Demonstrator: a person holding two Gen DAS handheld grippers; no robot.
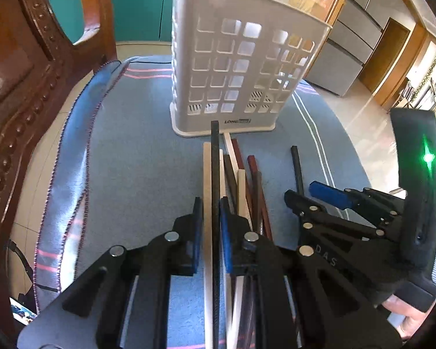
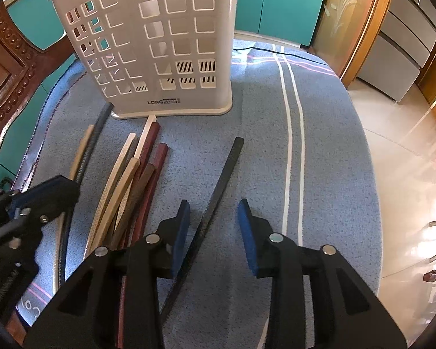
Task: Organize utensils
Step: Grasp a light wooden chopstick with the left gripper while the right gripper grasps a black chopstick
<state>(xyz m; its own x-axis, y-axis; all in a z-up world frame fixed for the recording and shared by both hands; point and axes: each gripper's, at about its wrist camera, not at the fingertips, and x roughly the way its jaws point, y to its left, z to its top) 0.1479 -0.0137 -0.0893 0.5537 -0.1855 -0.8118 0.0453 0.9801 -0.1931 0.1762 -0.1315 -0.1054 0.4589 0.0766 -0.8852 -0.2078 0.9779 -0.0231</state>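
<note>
Left wrist view shows my left gripper [image 1: 211, 218] clenched on a black chopstick [image 1: 215, 157] and a cream chopstick [image 1: 207, 174], while my right gripper [image 2: 212, 224] stands released around another black chopstick [image 2: 218, 186].

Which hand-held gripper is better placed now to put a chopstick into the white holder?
The left hand-held gripper: its jaws are shut on a black chopstick pointing at the white holder. The right hand-held gripper stands open, its black chopstick lying on the cloth.
</note>
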